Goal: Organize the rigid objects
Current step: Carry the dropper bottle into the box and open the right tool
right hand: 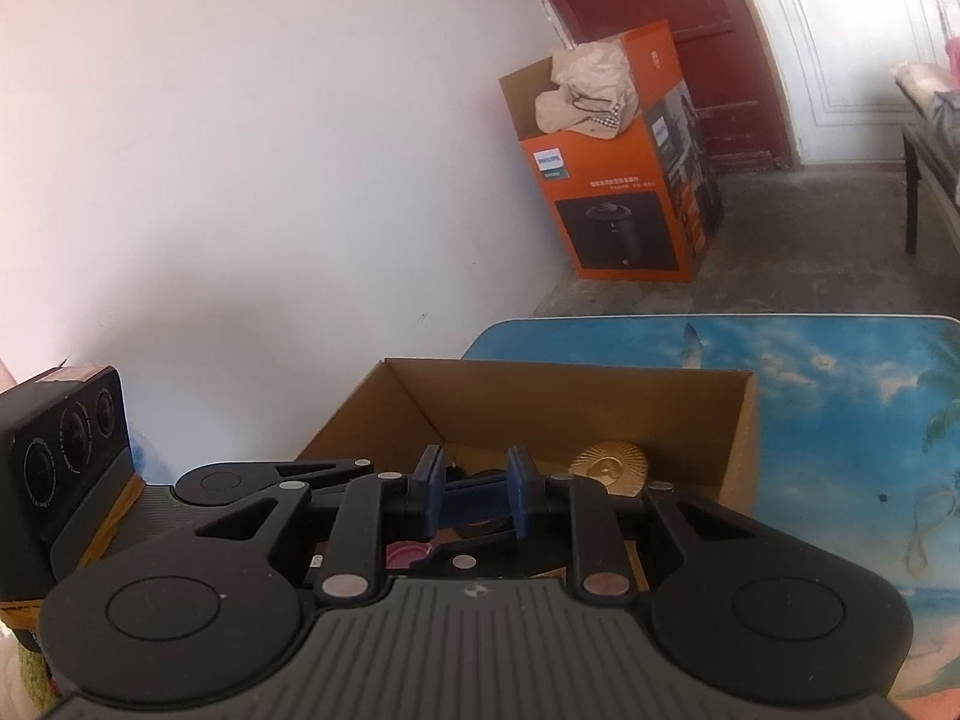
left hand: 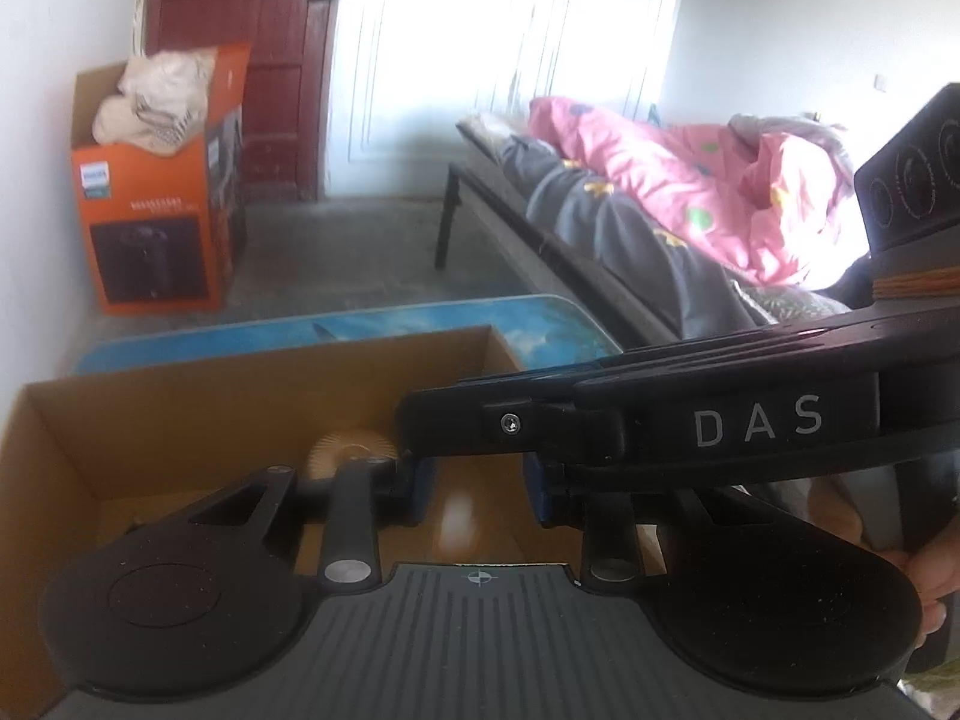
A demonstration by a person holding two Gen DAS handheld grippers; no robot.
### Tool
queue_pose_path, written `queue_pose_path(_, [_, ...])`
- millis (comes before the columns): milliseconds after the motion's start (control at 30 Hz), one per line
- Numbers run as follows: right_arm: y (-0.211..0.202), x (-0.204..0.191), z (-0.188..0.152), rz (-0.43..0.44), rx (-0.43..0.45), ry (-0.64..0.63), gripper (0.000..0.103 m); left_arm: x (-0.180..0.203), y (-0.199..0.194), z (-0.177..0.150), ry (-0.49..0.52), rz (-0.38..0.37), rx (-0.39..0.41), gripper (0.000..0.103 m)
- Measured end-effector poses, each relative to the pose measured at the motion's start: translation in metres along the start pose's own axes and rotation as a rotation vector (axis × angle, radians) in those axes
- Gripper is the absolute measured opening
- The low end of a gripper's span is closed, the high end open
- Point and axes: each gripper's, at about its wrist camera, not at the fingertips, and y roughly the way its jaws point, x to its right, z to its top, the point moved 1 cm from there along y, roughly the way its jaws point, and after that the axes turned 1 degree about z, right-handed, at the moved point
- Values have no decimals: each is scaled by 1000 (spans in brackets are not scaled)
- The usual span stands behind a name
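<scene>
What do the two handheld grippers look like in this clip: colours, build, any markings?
Both are matte black with linkage arms on silver pivot pins, round speckled discs at each side and a ribbed grey plate with a small crosshair mark. The left gripper and right gripper have blue finger pads. The right one bears white "DAS" lettering and a three-lens camera block.

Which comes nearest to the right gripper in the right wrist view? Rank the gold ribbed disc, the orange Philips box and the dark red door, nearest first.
1. Gold ribbed disc: inside the open cardboard box, just right of the right gripper.
2. Orange Philips box: on the floor by the white wall.
3. Dark red door: behind that box, farthest.
</scene>
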Motion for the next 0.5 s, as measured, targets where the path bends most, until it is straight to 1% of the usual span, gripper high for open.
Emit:
queue_pose_path(67, [6,12,2,-5,-3,12,24,-1,11,4,-10,-9,-19,27])
queue_pose_path(167, [12,24,3,-5,-7,33,24,1,15,5,-12,-9,-35,27])
queue_pose_path(300, [8,23,2,-5,12,14,24,10,7,7,8,-17,-35,29])
queue_pose_path(367, [3,22,1,-2,18,15,25,13,2,7,22,-16,-36,31])
queue_pose_path(400, [1,22,0,1,23,20,25,14,-1,7,26,-17,-35,37])
queue_pose_path(433, [-3,21,-1,2,29,25,25,16,-5,6,25,-17,-34,49])
queue_pose_path(500, [-15,17,-4,11,47,32,26,17,-15,4,21,-16,-18,61])
